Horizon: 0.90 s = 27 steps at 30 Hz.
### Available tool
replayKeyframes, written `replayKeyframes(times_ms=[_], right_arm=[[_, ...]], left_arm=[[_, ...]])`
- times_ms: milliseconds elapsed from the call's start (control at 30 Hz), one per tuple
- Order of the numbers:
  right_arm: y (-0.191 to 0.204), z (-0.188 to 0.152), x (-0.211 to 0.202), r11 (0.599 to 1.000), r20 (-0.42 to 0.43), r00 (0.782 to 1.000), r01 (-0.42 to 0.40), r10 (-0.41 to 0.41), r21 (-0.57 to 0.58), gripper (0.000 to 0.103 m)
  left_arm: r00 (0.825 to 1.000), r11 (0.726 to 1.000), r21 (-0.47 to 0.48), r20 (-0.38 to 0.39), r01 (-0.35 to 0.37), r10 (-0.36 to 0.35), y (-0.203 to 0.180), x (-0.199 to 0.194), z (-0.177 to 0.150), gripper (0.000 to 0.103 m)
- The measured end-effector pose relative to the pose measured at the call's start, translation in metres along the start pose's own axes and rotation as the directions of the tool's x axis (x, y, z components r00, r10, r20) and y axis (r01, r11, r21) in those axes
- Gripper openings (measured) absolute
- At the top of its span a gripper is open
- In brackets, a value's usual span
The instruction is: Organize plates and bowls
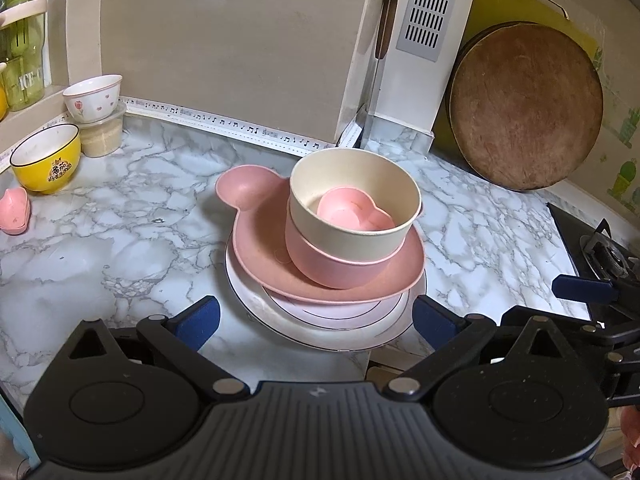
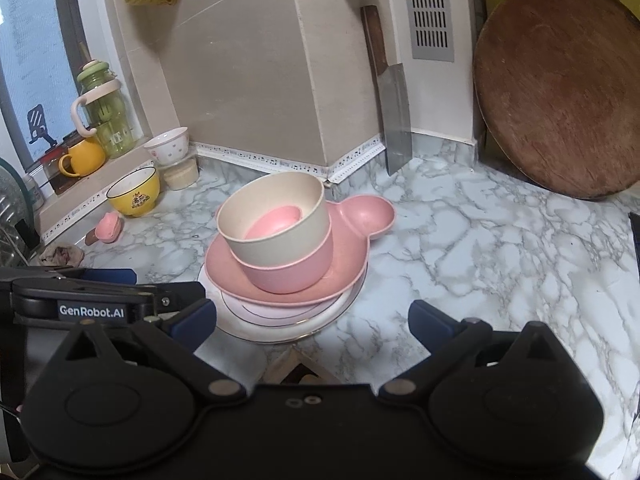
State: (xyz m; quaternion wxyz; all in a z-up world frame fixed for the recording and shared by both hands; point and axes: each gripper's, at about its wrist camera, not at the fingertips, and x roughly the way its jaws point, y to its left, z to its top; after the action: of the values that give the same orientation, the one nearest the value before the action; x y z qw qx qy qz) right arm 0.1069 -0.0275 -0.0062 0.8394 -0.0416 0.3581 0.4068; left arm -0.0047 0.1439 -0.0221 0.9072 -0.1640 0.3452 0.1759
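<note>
A stack stands on the marble counter: a white plate [image 1: 352, 332] at the bottom, a pink plate with a round ear [image 1: 256, 248] on it, then a pink bowl [image 1: 332, 268], a cream bowl [image 1: 352, 216] and a small pink dish [image 1: 352, 210] inside. The stack also shows in the right wrist view, with the cream bowl [image 2: 276, 220] on top. My left gripper [image 1: 316, 320] is open and empty just in front of the stack. My right gripper [image 2: 312, 320] is open and empty, in front of the stack and to its right.
A yellow bowl [image 1: 46, 160], a small pink dish [image 1: 14, 210] and a flowered white bowl [image 1: 94, 96] on a plastic tub stand at the far left. A round wooden board [image 1: 528, 108] leans at the right, a cleaver [image 2: 394, 120] against the wall, a stove [image 1: 592, 240] at the right.
</note>
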Motion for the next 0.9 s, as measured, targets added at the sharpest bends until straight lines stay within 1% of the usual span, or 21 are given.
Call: replayKeyframes(times_ms=[267,500,733,900], right_arm=[[-0.0017,-0.0017,0.0006,1.0,-0.012,1.0,-0.002,0.003,0.016,0.102],[0.0004,-0.0017,0.0009,1.0,-0.018,1.0,-0.008,0.008,0.0,0.102],[0.0005,-0.0019,0.0007,1.0,-0.01,1.0,0.002,-0.002,-0.002,0.102],[-0.0004,-0.002,0.0013,1.0,-0.011,1.0,0.011,-0.011,0.001,0.102]], left_arm=[[1.0,0.999,0.023,0.006,-0.024,0.023,-0.0021,0.0004,0.0004,0.103],[0.999,0.999,0.03,0.015,-0.033,0.032,-0.003,-0.0006,0.0003,0.103],[0.999,0.999,0.038,0.016,-0.033,0.033,-0.004,-0.0005,-0.0007,0.103],[1.0,1.0,0.023,0.012,-0.019,0.019,-0.0023,-0.0008,-0.0008,0.103]])
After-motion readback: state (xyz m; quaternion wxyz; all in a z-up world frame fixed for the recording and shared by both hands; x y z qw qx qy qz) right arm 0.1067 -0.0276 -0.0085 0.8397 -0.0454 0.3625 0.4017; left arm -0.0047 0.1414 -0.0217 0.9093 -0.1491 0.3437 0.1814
